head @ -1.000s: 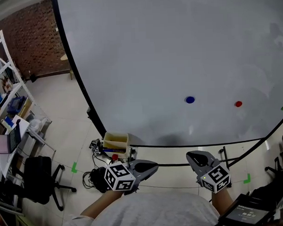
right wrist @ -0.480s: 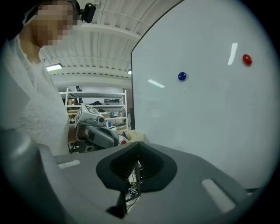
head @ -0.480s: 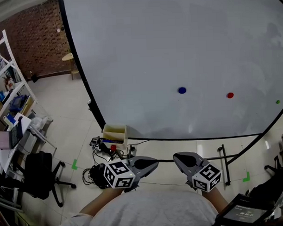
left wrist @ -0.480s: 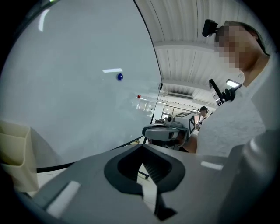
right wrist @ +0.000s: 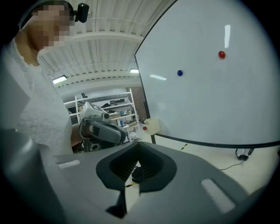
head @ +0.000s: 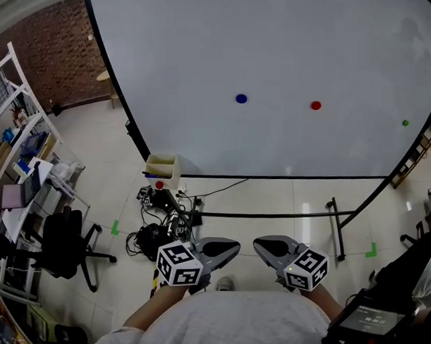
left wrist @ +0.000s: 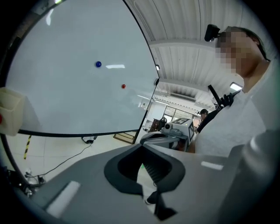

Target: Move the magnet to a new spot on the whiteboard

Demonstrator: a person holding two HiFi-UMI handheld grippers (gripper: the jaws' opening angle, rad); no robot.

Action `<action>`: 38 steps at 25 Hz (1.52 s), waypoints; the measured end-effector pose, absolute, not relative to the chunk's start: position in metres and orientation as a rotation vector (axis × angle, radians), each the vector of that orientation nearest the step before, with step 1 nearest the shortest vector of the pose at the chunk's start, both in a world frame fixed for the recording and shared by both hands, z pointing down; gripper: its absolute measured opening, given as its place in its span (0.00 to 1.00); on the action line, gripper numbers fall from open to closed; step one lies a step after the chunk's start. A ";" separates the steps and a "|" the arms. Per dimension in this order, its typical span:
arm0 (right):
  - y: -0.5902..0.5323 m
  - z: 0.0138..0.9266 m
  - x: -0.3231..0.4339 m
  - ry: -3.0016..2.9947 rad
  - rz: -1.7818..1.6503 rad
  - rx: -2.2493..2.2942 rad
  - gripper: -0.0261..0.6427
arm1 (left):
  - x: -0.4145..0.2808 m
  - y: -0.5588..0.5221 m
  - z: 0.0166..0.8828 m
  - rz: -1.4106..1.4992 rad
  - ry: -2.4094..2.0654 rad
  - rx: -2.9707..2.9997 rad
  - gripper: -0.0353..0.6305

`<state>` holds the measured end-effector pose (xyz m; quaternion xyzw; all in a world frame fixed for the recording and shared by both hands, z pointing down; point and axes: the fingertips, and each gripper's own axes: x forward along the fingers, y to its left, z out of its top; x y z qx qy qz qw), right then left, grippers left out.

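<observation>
Left gripper (head: 231, 247) and right gripper (head: 262, 246) both closed on nothing, held low at the person's waist, probably a ready pose before any reach; blue magnet (head: 241, 98) and red magnet (head: 315, 105) cling to the whiteboard (head: 281, 38), well apart from either gripper.

Left magnet (head: 241, 98) on whiteboard (head: 281, 38), second magnet (head: 315, 105) to its right.

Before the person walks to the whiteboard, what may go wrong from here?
1. The whiteboard carries a blue magnet, a red magnet and a small green magnet; the wrong one might be taken.
2. Loose cables and the stand foot lie on the floor before the board: a possible trip.
3. The left gripper and right gripper are both shut; unopened, they would likely only push a magnet.
</observation>
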<state>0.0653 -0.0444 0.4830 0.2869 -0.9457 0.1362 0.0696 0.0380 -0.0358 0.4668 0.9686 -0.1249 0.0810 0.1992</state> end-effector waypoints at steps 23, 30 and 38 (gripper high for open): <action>0.003 0.441 0.008 -2.899 0.332 0.823 0.04 | -0.007 0.003 0.431 0.231 -0.405 2.812 0.03; -0.003 0.445 -0.002 -2.878 0.329 0.838 0.04 | -0.016 -0.004 0.436 0.213 -0.385 2.803 0.03; -0.003 0.446 -0.010 -2.875 0.333 0.804 0.04 | -0.020 -0.003 0.435 0.197 -0.389 2.786 0.03</action>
